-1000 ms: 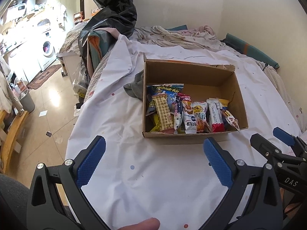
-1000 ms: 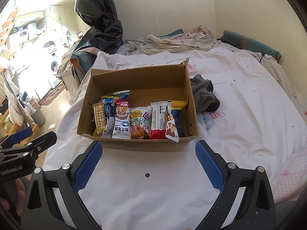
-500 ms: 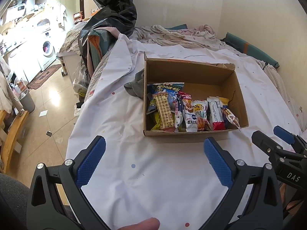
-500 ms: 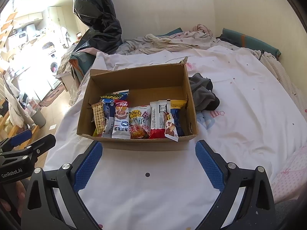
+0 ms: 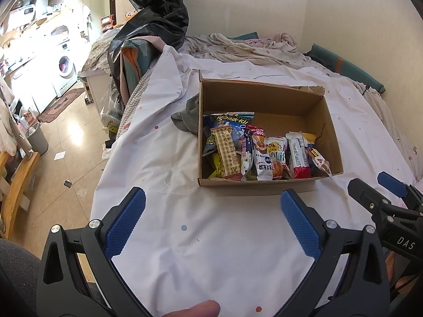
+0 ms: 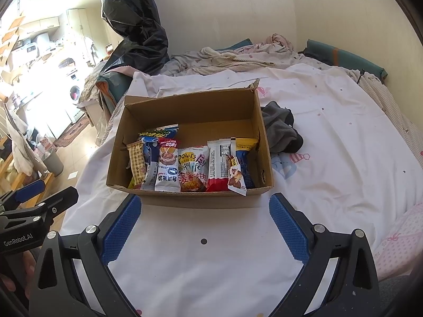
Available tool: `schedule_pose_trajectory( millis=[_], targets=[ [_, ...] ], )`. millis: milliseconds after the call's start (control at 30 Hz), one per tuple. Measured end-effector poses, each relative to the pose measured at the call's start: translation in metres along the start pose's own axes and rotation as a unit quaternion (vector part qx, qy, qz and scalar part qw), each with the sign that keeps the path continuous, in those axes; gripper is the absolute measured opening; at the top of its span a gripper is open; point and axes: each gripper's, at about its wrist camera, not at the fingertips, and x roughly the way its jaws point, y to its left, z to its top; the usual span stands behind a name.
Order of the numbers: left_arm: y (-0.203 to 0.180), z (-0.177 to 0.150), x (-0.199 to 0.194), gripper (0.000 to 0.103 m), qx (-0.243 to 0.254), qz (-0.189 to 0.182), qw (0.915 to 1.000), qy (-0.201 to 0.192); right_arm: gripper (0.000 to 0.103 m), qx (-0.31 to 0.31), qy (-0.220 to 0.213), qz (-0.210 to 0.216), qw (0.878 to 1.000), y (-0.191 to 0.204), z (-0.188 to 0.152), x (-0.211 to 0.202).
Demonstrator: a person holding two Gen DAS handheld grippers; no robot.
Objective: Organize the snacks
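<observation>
An open cardboard box (image 5: 264, 97) (image 6: 190, 108) rests on a white dotted bedsheet. Several snack packets (image 5: 264, 155) (image 6: 190, 166) stand in a row along its near wall; the far half of the box floor is bare. My left gripper (image 5: 211, 216) hovers open over the sheet in front of the box, nothing between its blue pads. My right gripper (image 6: 205, 219) is open too, just short of the box's near wall. In the left wrist view the right gripper (image 5: 380, 198) shows at the right edge; in the right wrist view the left gripper (image 6: 39, 195) shows at the left.
A grey crumpled cloth (image 6: 283, 129) (image 5: 186, 116) lies against the box's side. Rumpled bedding (image 6: 238, 55) and a black plastic bag (image 6: 134, 26) sit behind. The bed's left edge drops to a tiled floor (image 5: 53, 163) with a washing machine (image 5: 64, 66) beyond.
Both grippers have drifted slightly, so the box sits a little higher and closer in both views. Both stay open and empty.
</observation>
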Motion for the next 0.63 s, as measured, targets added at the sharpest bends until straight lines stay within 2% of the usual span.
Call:
schedule_pose_trajectory(
  millis=[633],
  targets=[
    [-0.0016,0.0000,0.0016,0.101,-0.004,-0.006,1.0000,0.005,0.100,0.003,0.001,0.000,1.000,0.0007,-0.0002,-0.0001]
  ],
)
